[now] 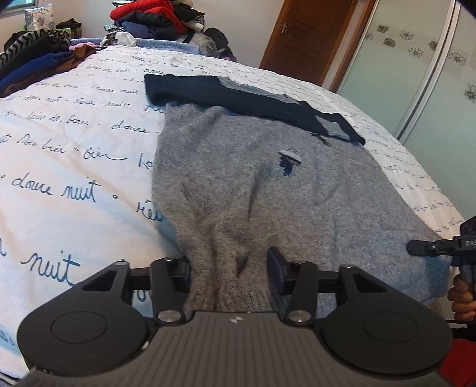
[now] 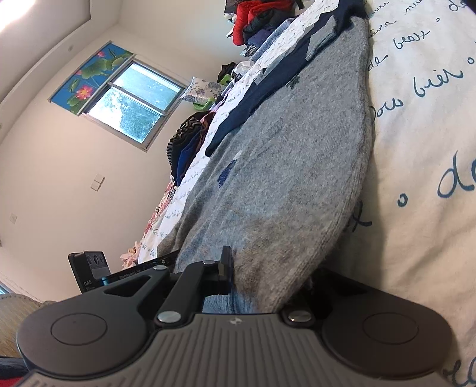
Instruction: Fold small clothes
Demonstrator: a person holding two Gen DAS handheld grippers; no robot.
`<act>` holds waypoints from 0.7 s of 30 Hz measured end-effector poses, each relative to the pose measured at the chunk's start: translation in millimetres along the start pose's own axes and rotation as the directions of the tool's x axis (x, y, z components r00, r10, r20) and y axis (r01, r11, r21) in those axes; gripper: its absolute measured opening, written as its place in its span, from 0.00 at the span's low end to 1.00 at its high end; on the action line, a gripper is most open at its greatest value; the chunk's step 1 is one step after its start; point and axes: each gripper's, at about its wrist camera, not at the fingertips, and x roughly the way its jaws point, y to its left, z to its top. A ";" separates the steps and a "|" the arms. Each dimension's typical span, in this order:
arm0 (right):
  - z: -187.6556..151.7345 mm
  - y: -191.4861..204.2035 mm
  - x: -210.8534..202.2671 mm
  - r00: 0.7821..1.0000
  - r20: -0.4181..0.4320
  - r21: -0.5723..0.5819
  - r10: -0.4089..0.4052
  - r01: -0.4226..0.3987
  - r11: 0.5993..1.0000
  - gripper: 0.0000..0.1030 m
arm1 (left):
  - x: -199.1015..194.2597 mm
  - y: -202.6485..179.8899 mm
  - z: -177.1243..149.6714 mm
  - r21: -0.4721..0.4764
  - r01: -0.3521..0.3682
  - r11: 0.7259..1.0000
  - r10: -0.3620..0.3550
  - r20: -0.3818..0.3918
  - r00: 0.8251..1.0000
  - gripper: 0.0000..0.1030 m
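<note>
A grey knit sweater (image 1: 253,178) with a small blue emblem and a navy collar band lies spread on the bed. My left gripper (image 1: 230,268) has its jaws around a bunched fold of the sweater's near hem, pressing the fabric. My right gripper (image 2: 267,277) is tilted on its side and grips the sweater (image 2: 282,148) at its near hem corner; its right finger is hidden under the cloth. The right gripper also shows at the right edge of the left wrist view (image 1: 440,247).
The white bedspread (image 1: 74,148) with blue script covers the bed. Piles of other clothes (image 1: 38,56) sit at the far left and far end (image 1: 154,18). A wooden door (image 1: 309,35) and frosted glass doors (image 1: 416,74) stand beyond the bed.
</note>
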 end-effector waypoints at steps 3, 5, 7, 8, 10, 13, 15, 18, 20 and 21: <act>-0.6 -1.4 0.1 1.000 -0.002 0.003 0.004 -0.004 1.000 0.06 | -1.1 6.5 -3.9 -0.025 0.098 0.995 -0.098 0.014 0.995 0.67; -0.7 -1.6 -0.1 1.000 -0.003 0.003 0.004 -0.004 1.000 0.06 | -2.3 17.5 -6.7 -0.067 0.178 0.982 -0.177 0.024 0.984 0.67; -0.7 -1.7 0.0 1.000 -0.003 0.002 0.004 -0.004 1.000 0.06 | -4.0 34.8 -10.5 -0.151 0.277 0.949 -0.274 0.040 0.961 0.64; -0.9 -1.9 0.1 1.000 -0.004 0.001 0.004 -0.004 1.000 0.06 | -4.9 42.8 -12.9 -0.189 0.313 0.931 -0.309 0.050 0.950 0.59; -1.4 -2.2 0.3 1.000 -0.005 -0.001 0.005 -0.005 1.000 0.06 | -5.7 54.2 -17.6 -0.237 0.351 0.906 -0.347 0.058 0.936 0.50; -2.1 -3.2 0.5 1.000 -0.009 -0.002 0.007 -0.007 1.000 0.05 | -5.2 62.0 -22.7 -0.272 0.371 0.888 -0.366 0.068 0.928 0.43; -3.0 -3.7 0.1 1.000 -0.014 -0.003 0.011 -0.011 1.000 0.05 | -4.4 62.2 -22.1 -0.279 0.374 0.884 -0.369 0.073 0.927 0.40; -5.6 -5.4 -1.7 1.000 -0.021 -0.004 0.019 -0.019 1.000 0.05 | -1.9 61.6 -21.0 -0.286 0.350 0.892 -0.346 0.067 0.936 0.16; -6.4 -7.5 -2.8 0.999 -0.023 0.003 0.027 -0.027 1.000 0.05 | -0.6 62.1 -21.1 -0.292 0.340 0.894 -0.335 0.070 0.940 0.14; -6.6 -8.0 -3.0 0.999 -0.025 0.005 0.031 -0.031 1.000 0.05 | -1.3 62.6 -21.9 -0.294 0.345 0.891 -0.337 0.079 0.938 0.13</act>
